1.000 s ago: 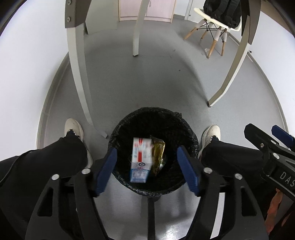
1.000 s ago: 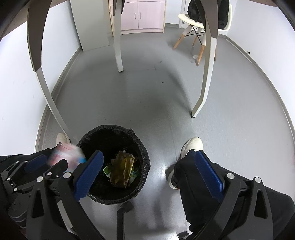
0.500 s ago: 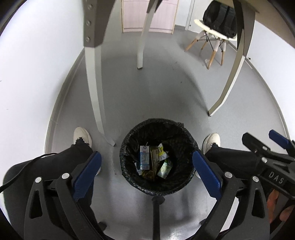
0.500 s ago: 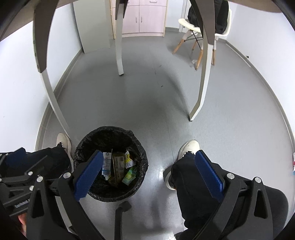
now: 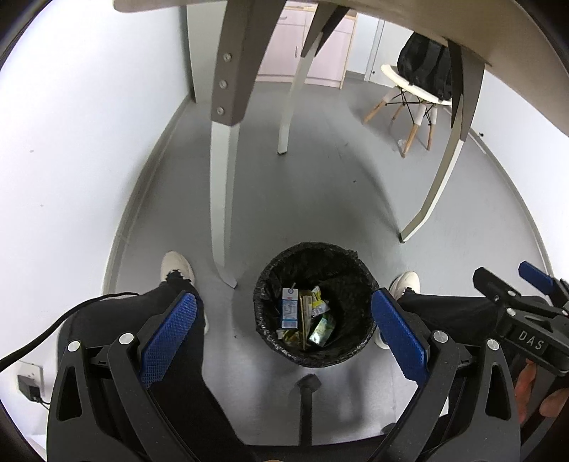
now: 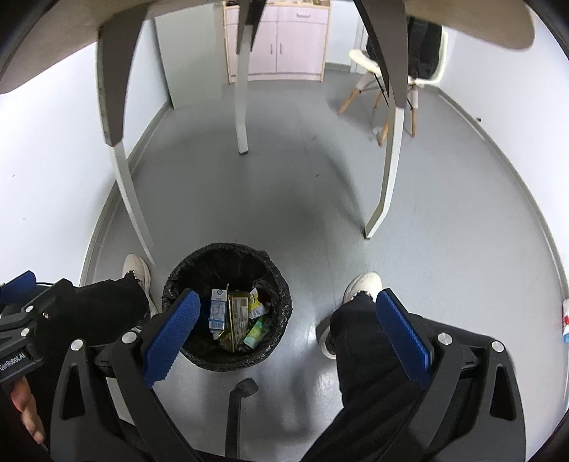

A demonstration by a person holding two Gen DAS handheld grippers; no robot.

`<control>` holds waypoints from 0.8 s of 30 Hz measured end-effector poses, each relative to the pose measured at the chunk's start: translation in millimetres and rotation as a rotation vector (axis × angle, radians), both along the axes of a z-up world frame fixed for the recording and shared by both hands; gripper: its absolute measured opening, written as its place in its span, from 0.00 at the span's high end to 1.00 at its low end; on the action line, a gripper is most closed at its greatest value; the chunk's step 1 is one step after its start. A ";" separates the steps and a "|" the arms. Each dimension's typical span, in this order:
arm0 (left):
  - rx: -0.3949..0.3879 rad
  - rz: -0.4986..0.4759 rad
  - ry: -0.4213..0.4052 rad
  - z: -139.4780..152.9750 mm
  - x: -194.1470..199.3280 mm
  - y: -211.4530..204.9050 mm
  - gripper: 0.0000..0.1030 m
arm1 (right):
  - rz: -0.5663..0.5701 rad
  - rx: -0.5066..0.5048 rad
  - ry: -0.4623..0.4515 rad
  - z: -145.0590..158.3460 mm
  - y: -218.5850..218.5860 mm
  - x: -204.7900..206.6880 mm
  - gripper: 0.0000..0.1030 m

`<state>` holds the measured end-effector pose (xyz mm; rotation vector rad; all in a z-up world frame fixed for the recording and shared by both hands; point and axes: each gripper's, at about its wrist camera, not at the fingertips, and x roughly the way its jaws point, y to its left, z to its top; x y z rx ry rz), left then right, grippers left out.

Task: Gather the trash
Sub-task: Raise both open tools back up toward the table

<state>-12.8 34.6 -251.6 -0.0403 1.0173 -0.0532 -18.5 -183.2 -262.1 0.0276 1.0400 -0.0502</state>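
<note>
Overhead and ahead of both grippers, underside of the bench (image 5: 409, 21) on pale curved legs, grey floor (image 5: 338, 184) below. Far ahead to the right, white chair (image 5: 412, 89) carrying a black backpack (image 5: 426, 67).

Directly beneath the left gripper (image 5: 284, 337), black-lined trash bin (image 5: 313, 355) standing on the floor between two white shoes. Left gripper spread wide, blue pads apart, nothing between them, held high above the bin's mouth. Right gripper (image 6: 288, 334) likewise spread wide and empty, bin (image 6: 227, 359) below its left finger.

Inside the bin, blue-and-white milk carton (image 5: 288, 308) lying at the left, olive-gold wrapper (image 5: 305, 320) just beside it, small green packet (image 5: 322, 330) to the right.
</note>
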 end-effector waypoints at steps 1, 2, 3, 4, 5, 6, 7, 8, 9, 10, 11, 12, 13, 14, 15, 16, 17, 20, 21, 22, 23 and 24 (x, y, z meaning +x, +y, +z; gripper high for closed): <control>-0.006 0.000 -0.004 3.8 -2.5 1.9 0.06 | 0.003 0.001 -0.004 3.4 0.8 -1.5 0.07; -0.006 0.000 -0.009 7.7 -4.9 3.4 0.06 | 0.007 0.000 -0.008 6.8 1.4 -3.7 0.07; -0.005 0.002 -0.013 11.2 -6.6 4.3 0.06 | 0.011 -0.005 -0.014 11.4 3.0 -6.1 0.07; -0.007 0.004 -0.018 15.2 -8.7 5.8 0.06 | 0.015 -0.012 -0.020 15.6 4.3 -8.2 0.07; -0.012 0.007 -0.019 19.5 -10.9 7.8 0.06 | 0.019 -0.015 -0.027 20.6 5.6 -10.5 0.07; -0.015 0.009 -0.018 22.1 -12.1 9.7 0.06 | 0.024 -0.016 -0.033 25.3 7.1 -12.7 0.07; -0.017 0.009 -0.020 26.2 -14.2 10.8 0.06 | 0.026 -0.017 -0.036 28.3 7.7 -14.6 0.07; -0.016 0.007 -0.024 30.4 -16.3 10.7 0.06 | 0.031 -0.017 -0.042 32.3 8.9 -17.6 0.07; -0.015 0.003 -0.033 35.9 -18.9 10.4 0.06 | 0.032 -0.017 -0.047 36.8 9.9 -19.4 0.07; -0.016 0.000 -0.043 41.7 -21.6 10.1 0.06 | 0.032 -0.017 -0.052 41.1 10.2 -21.1 0.07; -0.018 -0.002 -0.048 45.9 -23.6 10.2 0.06 | 0.034 -0.014 -0.058 47.2 10.1 -22.9 0.07; -0.022 -0.004 -0.055 51.4 -26.2 9.7 0.06 | 0.034 -0.012 -0.064 51.5 9.8 -24.7 0.07; -0.025 -0.006 -0.059 56.3 -27.7 9.4 0.06 | 0.035 -0.012 -0.073 57.8 9.7 -27.1 0.07; -0.030 -0.008 -0.066 60.7 -29.2 9.3 0.06 | 0.036 -0.011 -0.077 61.8 9.3 -28.3 0.07; -0.032 -0.010 -0.074 67.3 -31.0 8.7 0.06 | 0.038 -0.008 -0.084 66.7 9.0 -30.0 0.08; -0.035 -0.013 -0.080 73.2 -32.8 8.2 0.06 | 0.039 -0.005 -0.092 72.4 8.6 -31.8 0.07; -0.037 -0.015 -0.085 78.6 -34.2 7.3 0.06 | 0.039 -0.005 -0.100 77.1 8.2 -33.0 0.07; -0.041 -0.024 -0.103 96.3 -37.6 3.9 0.06 | 0.046 -0.012 -0.142 97.5 8.8 -38.9 0.07; -0.047 -0.030 -0.113 103.9 -39.3 2.5 0.06 | 0.048 -0.015 -0.154 103.1 8.3 -40.2 0.07; -0.049 -0.032 -0.122 111.2 -40.9 1.4 0.06 | 0.050 -0.018 -0.169 109.6 8.7 -43.0 0.08; -0.050 -0.034 -0.129 115.7 -41.9 0.4 0.06 | 0.053 -0.018 -0.188 118.6 9.2 -45.8 0.07; -0.052 -0.037 -0.142 123.4 -43.7 -0.9 0.06 | 0.057 -0.017 -0.202 126.2 9.4 -48.2 0.07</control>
